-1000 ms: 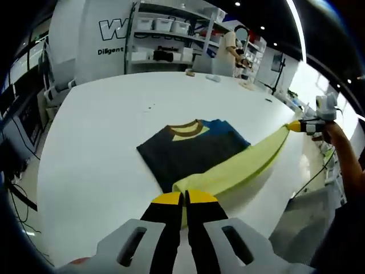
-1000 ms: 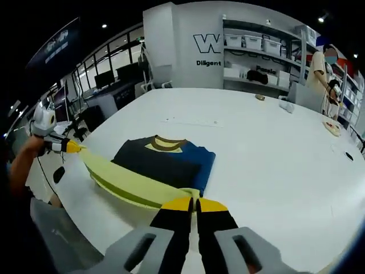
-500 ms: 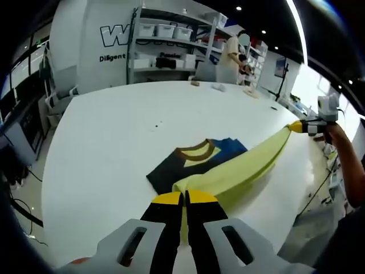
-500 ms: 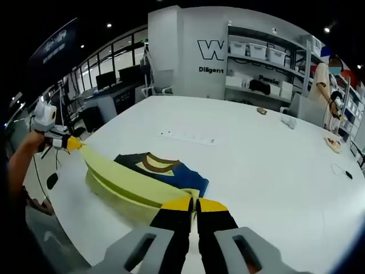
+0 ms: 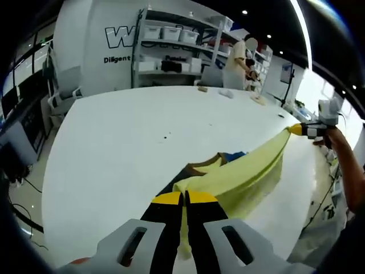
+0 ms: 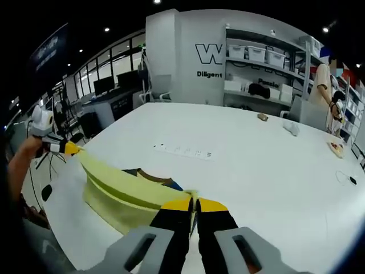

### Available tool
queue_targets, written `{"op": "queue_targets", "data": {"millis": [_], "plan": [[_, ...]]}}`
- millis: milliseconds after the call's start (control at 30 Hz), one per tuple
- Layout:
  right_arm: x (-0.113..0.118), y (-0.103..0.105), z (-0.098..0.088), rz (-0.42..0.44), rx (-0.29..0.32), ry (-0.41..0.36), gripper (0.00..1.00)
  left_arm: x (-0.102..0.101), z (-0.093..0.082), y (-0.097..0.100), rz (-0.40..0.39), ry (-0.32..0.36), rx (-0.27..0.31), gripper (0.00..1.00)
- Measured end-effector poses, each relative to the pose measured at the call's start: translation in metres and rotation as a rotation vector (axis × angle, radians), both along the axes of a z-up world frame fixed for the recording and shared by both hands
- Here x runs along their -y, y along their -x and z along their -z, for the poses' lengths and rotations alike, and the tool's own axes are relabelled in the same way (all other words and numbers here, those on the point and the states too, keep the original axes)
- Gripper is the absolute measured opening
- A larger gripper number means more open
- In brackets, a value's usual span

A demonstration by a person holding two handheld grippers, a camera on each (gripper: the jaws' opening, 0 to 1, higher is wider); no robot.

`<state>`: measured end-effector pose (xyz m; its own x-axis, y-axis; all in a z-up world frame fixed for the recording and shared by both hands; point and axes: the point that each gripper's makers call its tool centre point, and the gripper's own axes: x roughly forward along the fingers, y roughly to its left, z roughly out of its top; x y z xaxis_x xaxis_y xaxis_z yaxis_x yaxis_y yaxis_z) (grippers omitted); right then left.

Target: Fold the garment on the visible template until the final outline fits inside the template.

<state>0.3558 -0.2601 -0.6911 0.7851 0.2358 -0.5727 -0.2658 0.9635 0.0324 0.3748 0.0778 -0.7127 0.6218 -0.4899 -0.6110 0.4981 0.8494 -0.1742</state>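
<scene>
Right gripper point(image 6: 194, 204) jaws closed on yellow-green garment point(image 6: 122, 185) edge; fabric stretched taut to left gripper point(image 6: 64, 148) at far left, lifted above white table point(image 6: 268, 171). Dark collar point(image 6: 153, 176) visible behind fold

Both views low over white table point(image 5: 108, 142), facing shelving wall point(image 6: 256, 63); share stretched garment point(image 5: 245, 171).

1 garment point(image 5: 245, 174), 2 tongs point(image 5: 183, 198), 1 table point(image 5: 120, 137)
</scene>
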Motion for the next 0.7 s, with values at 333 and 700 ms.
{"op": "queue_targets", "data": {"millis": [333, 700], "plan": [[-0.003, -0.034, 0.018, -0.002, 0.001, 0.006, 0.0, -0.003, 0.022, -0.029, -0.032, -0.01, -0.02, 0.0], [-0.001, -0.056, 0.066, 0.008, -0.067, 0.026, 0.0, -0.001, 0.066, -0.049, -0.05, -0.034, -0.085, 0.0]]}}
